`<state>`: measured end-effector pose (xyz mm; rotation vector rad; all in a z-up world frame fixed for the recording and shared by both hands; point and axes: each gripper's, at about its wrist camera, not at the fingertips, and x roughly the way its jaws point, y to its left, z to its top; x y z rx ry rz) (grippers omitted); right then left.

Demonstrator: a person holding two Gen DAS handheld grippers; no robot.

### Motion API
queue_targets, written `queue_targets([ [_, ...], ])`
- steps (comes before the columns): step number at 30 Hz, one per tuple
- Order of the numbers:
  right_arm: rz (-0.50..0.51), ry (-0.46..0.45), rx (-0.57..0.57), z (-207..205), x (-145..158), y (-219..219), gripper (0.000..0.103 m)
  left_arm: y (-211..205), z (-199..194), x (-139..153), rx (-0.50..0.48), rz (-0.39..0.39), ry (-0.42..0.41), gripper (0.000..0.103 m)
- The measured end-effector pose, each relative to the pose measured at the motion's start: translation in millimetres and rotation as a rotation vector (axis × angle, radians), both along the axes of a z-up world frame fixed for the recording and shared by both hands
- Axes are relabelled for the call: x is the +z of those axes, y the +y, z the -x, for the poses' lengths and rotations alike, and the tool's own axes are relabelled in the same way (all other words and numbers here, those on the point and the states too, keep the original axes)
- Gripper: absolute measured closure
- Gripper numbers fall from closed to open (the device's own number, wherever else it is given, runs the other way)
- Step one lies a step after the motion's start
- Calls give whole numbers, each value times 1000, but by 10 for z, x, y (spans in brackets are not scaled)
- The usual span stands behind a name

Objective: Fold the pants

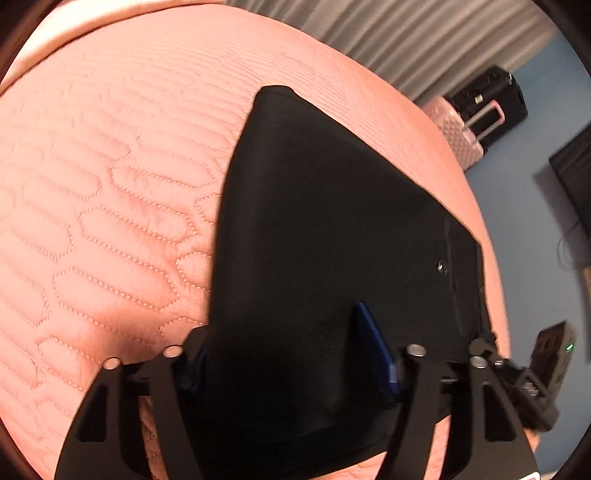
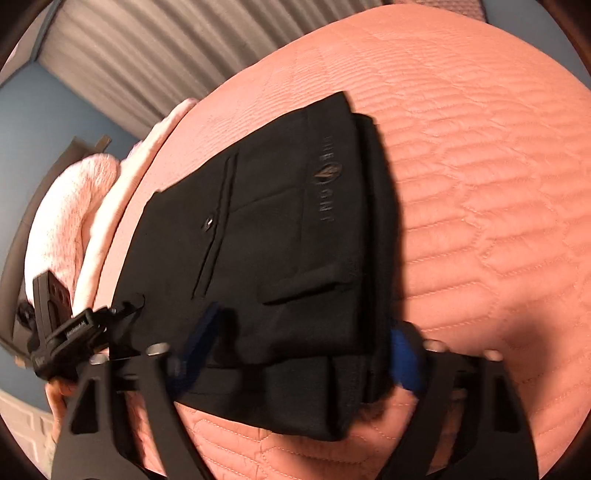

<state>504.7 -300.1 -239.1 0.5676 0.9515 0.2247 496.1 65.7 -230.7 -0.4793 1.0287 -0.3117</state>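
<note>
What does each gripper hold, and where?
Left gripper and right gripper both appear to clamp the black pants by the near edge of the folded stack.

You are looking at a quilted salmon bedspread [image 1: 110,206], grey curtains [image 1: 406,33], two suitcases [image 1: 484,107] standing beyond.

Surface: bed [image 1: 110,184], covered by a salmon-pink quilted spread with stitched hexagon pattern.
Item 1: black pants [image 1: 314,221], folded, lying flat on the spread; a slit pocket with 1 button faces up.
Item 2: pale pink fluffy blanket [image 2: 62,229], at the bed's edge beside the pants.
</note>
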Motion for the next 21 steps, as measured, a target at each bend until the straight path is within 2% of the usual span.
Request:
queue_targets([
  [1,-37,3,-6,7,-12,-49,39,28,13,6,2,21,-1,50],
  [4,-70,16,4,-21,-44,-98,39,36,11,-10,-2,25,-4,51],
  [6,-63,23,-1,-61,-47,-61,33,65,4,-17,-4,26,2,49],
  [8,-38,20,-12,-94,-24,7,29,120,-21,-47,3,61,18,41],
  [10,24,3,-19,-70,9,54,35,47,-28,5,-10,10,18,43],
  [11,36,4,-18,-74,5,60,47,3,-17,48,-18,-24,9,51],
  [12,15,0,-21,-69,8,39,55,-31,3,92,-24,-40,-4,56],
  [13,-13,2,-21,-70,14,27,65,-47,25,145,-28,-43,-16,70],
  [14,-16,2,-18,-60,52,35,70,-58,47,172,-28,-43,-21,80],
  [16,14,-17,-6,-36,156,85,73,-81,89,262,-19,-64,-23,85],
  [20,40,-85,37,183,592,181,75,-91,292,566,-42,-86,-60,96],
  [21,49,-97,55,268,695,160,76,-85,387,650,-56,-95,-73,96],
])
